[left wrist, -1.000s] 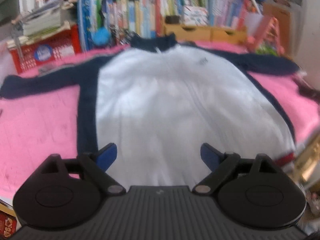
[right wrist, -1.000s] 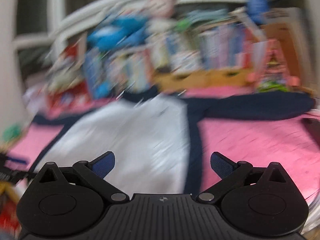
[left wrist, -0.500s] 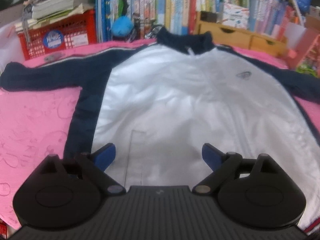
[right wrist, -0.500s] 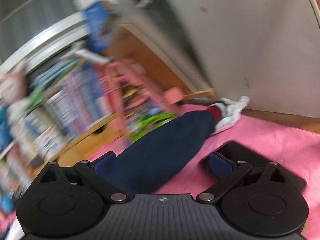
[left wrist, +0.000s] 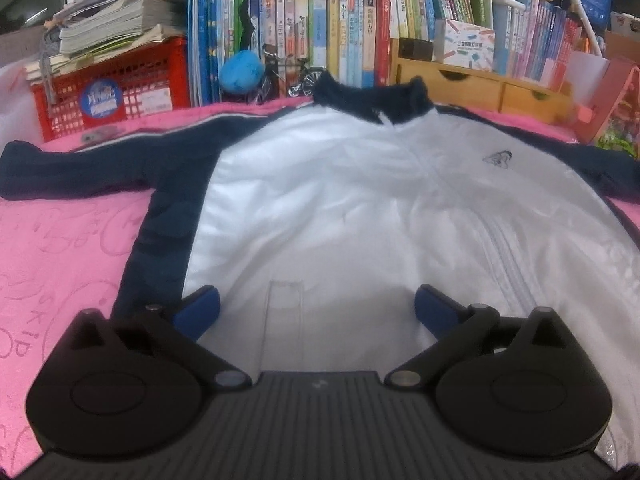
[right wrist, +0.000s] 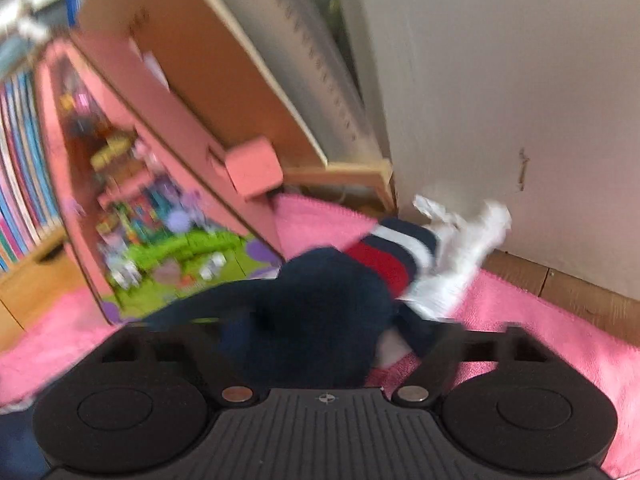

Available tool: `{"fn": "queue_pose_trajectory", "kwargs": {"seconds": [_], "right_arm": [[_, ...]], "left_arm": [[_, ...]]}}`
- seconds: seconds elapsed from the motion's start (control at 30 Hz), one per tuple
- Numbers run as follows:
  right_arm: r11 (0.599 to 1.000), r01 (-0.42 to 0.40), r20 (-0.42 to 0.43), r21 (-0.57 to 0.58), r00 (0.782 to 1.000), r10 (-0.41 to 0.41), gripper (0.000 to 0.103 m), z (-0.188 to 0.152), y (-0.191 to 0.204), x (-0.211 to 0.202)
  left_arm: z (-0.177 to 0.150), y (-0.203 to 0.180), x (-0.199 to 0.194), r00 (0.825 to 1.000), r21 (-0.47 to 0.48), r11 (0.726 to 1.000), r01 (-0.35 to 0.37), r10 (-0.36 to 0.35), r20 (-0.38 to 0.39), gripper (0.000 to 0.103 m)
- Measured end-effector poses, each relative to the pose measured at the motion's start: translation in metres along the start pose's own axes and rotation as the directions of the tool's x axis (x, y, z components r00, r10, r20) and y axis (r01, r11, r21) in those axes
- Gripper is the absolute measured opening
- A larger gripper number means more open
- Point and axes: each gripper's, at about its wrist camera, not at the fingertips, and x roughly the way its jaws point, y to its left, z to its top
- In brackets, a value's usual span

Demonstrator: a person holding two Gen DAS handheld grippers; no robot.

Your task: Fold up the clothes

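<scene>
A white jacket (left wrist: pixel 360 208) with navy sleeves and collar lies spread face up on a pink blanket (left wrist: pixel 60 248). My left gripper (left wrist: pixel 316 308) hovers over the jacket's lower front, its jaws opening wide, with nothing pinched between the blue pads (left wrist: pixel 200 308). In the right wrist view the jacket's navy sleeve (right wrist: pixel 320 292) bunches between the jaws of my right gripper (right wrist: pixel 320 332), which are closing on it. The cloth hides the pads. The sleeve's red, white and navy striped cuff (right wrist: pixel 392 252) and white lining (right wrist: pixel 460 248) stick out beyond the gripper, toward the wall.
Behind the jacket stand a red crate (left wrist: pixel 120 88) with stacked papers, a row of books (left wrist: pixel 340 32), a blue plush ball (left wrist: pixel 242 70) and a wooden drawer box (left wrist: pixel 480 80). By the sleeve end are a white wall (right wrist: pixel 520 80), a pink toy board (right wrist: pixel 160 120) and a wooden edge (right wrist: pixel 560 280).
My right gripper swung fast from the jacket's body out to the sleeve end, and its jaws have come in around the sleeve. My left gripper moved lower and closer over the jacket front.
</scene>
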Motion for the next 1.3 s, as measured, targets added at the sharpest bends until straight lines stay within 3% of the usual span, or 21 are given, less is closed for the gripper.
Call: {"fn": "queue_pose_trajectory", "kwargs": {"seconds": [0.07, 0.2, 0.27, 0.3, 0.37, 0.43, 0.5, 0.57, 0.6, 0.67, 0.77, 0.83, 0.87, 0.9, 1.03, 1.1, 1.2, 1.3], "right_arm": [[1.0, -0.012, -0.01, -0.011, 1.0, 0.011, 0.022, 0.002, 0.007, -0.003], [0.986, -0.143, 0.081, -0.08, 0.986, 0.149, 0.012, -0.001, 0.045, -0.052], [0.955, -0.261, 0.118, -0.139, 0.953, 0.278, 0.008, -0.007, 0.078, -0.087], [0.927, -0.333, 0.127, -0.175, 0.926, 0.357, 0.008, -0.012, 0.099, -0.106], [0.833, -0.476, 0.114, -0.282, 0.846, 0.521, 0.008, -0.031, 0.149, -0.146], [0.691, -0.604, 0.036, -0.397, 0.742, 0.669, 0.008, -0.061, 0.207, -0.184], [0.569, -0.675, -0.061, -0.469, 0.668, 0.742, 0.011, -0.095, 0.255, -0.208], [0.509, -0.697, -0.113, -0.505, 0.638, 0.761, 0.023, -0.126, 0.282, -0.219], [0.507, -0.7, -0.127, -0.503, 0.64, 0.758, 0.028, -0.136, 0.286, -0.218], [0.557, -0.687, -0.129, -0.466, 0.676, 0.726, 0.052, -0.144, 0.279, -0.203], [0.736, -0.572, -0.061, -0.362, 0.803, 0.593, 0.058, -0.129, 0.233, -0.16], [0.879, -0.41, 0.012, -0.245, 0.905, 0.426, 0.058, -0.112, 0.181, -0.129], [0.929, -0.328, 0.038, -0.175, 0.94, 0.339, 0.059, -0.104, 0.153, -0.116], [0.957, -0.272, 0.048, -0.101, 0.959, 0.278, 0.059, -0.098, 0.126, -0.106], [0.983, -0.123, 0.05, 0.139, 0.992, 0.117, 0.063, -0.084, 0.032, -0.076], [0.976, -0.12, 0.062, 0.18, 0.992, 0.11, 0.064, -0.079, 0.009, -0.065], [0.979, -0.121, 0.074, 0.166, 0.991, 0.11, 0.071, -0.068, 0.012, -0.049], [0.992, -0.044, 0.065, 0.118, 0.997, 0.036, 0.076, -0.054, 0.019, -0.03]], "left_arm": [[0.0, 0.001, 0.001, 1.0, 0.001, 1.0, 0.006, -0.006, 0.003, 0.103], [-0.001, 0.002, 0.0, 1.0, -0.002, 1.0, 0.017, -0.017, 0.009, 0.103], [-0.001, 0.003, 0.001, 1.0, -0.002, 1.0, 0.024, -0.024, 0.012, 0.103], [-0.002, 0.003, 0.001, 0.999, -0.003, 1.0, 0.03, -0.03, 0.015, 0.103], [-0.002, 0.005, 0.0, 0.999, -0.009, 0.999, 0.043, -0.043, 0.021, 0.103], [-0.004, 0.007, -0.001, 0.998, -0.019, 0.998, 0.059, -0.059, 0.029, 0.103], [-0.005, 0.009, -0.002, 0.996, -0.035, 0.997, 0.076, -0.074, 0.04, 0.103], [-0.006, 0.013, -0.003, 0.995, -0.054, 0.994, 0.093, -0.09, 0.052, 0.103], [-0.007, 0.014, -0.004, 0.993, -0.063, 0.993, 0.103, -0.099, 0.058, 0.103], [-0.008, 0.017, -0.005, 0.991, -0.078, 0.99, 0.119, -0.114, 0.068, 0.103], [-0.009, 0.019, -0.005, 0.989, -0.087, 0.987, 0.134, -0.127, 0.074, 0.103], [-0.009, 0.018, -0.005, 0.989, -0.086, 0.987, 0.135, -0.129, 0.074, 0.103], [-0.009, 0.017, -0.005, 0.989, -0.085, 0.987, 0.135, -0.129, 0.074, 0.103], [-0.009, 0.017, -0.004, 0.989, -0.084, 0.987, 0.135, -0.129, 0.074, 0.103], [-0.009, 0.015, -0.003, 0.989, -0.072, 0.988, 0.138, -0.133, 0.069, 0.103], [-0.009, 0.014, -0.003, 0.989, -0.068, 0.989, 0.135, -0.13, 0.067, 0.103], [-0.009, 0.013, -0.003, 0.99, -0.061, 0.99, 0.129, -0.125, 0.064, 0.103], [-0.008, 0.01, -0.002, 0.992, -0.046, 0.992, 0.116, -0.114, 0.056, 0.103]]}}
